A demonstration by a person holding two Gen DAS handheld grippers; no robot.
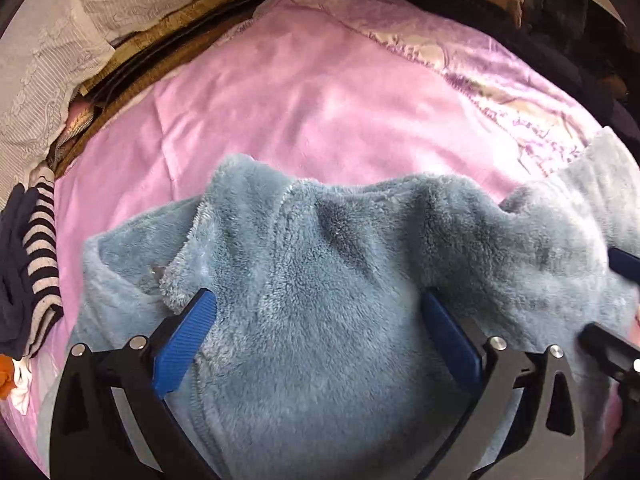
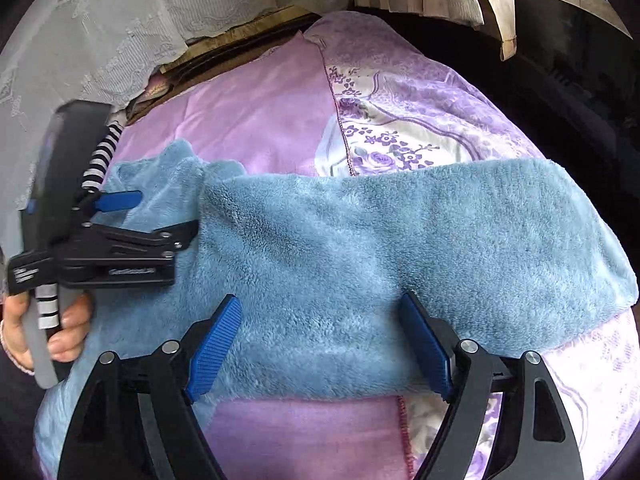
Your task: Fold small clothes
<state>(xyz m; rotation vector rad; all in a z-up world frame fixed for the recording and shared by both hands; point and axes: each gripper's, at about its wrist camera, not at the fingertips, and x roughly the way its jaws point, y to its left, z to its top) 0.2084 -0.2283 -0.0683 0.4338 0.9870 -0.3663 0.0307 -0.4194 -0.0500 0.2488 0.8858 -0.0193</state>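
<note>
The blue fleece garment (image 1: 320, 280) is lying spread across the pink blanket (image 1: 300, 92), filling the lower half of both wrist views, and both tools are hanging over it with nothing pinched.

The left gripper (image 1: 320, 320) is standing wide open, its blue pads straddling the bunched middle of the fleece near the collar, low in the frame. The right gripper (image 2: 322, 332) is open as well, its pads sitting over the garment's near edge at the bottom centre of its view, where the blanket is showing just below the hem.

The risk, as I see it, is the pile's thickness. If either set of jaws is closing on only the top layer, the fleece is likely slipping out mid-fold, or lifting unevenly and leaving a lumpy crease. The right tool is working so close to the edge that it could be catching the blanket along with the hem. The sleeve trailing toward the right edge of the left view may drag and twist.

A striped garment (image 1: 40, 256) is lying at the left edge of the left view, well apart from the fleece.
</note>
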